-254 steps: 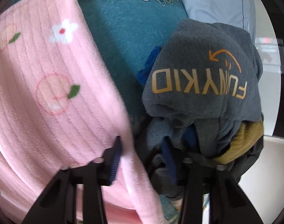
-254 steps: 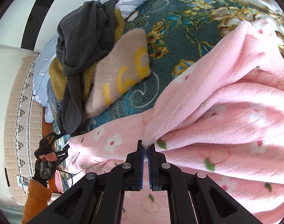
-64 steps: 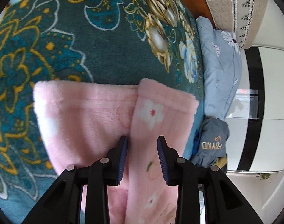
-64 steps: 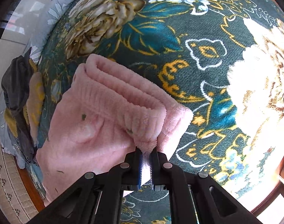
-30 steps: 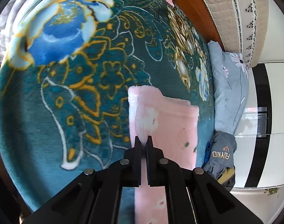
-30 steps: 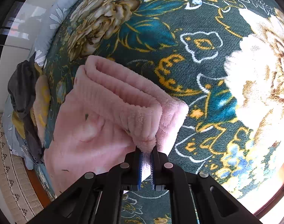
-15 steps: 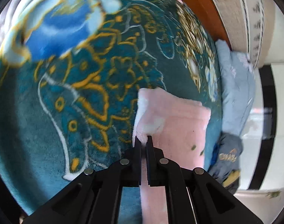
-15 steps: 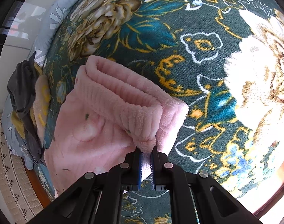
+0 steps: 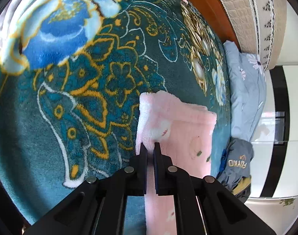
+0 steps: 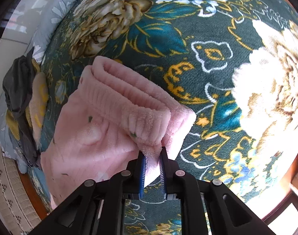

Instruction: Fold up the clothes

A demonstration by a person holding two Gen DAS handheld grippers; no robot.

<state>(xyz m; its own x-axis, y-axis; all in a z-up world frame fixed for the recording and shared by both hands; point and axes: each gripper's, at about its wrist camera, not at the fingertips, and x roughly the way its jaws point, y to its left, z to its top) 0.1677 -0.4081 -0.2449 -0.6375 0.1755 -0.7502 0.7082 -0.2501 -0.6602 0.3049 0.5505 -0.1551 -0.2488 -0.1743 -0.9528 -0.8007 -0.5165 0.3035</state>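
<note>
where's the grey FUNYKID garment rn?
Left wrist view, lower right: the grey garment is bunched at the floral blanket's edge, below the blue pillow.

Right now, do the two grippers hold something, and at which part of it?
Both hold the pink fleece garment. The right gripper pinches the corner of its folded ribbed band; the left gripper pinches its near left edge.

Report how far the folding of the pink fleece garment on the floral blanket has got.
Done: the pink fleece garment with small flower prints lies doubled into a compact stack on the teal floral plush blanket. In hand: the left gripper pinches one corner, the right gripper the ribbed waistband corner. Left: release or set aside this piece, then fold the heap of dark grey and yellow clothes at the blanket's edge.
</note>
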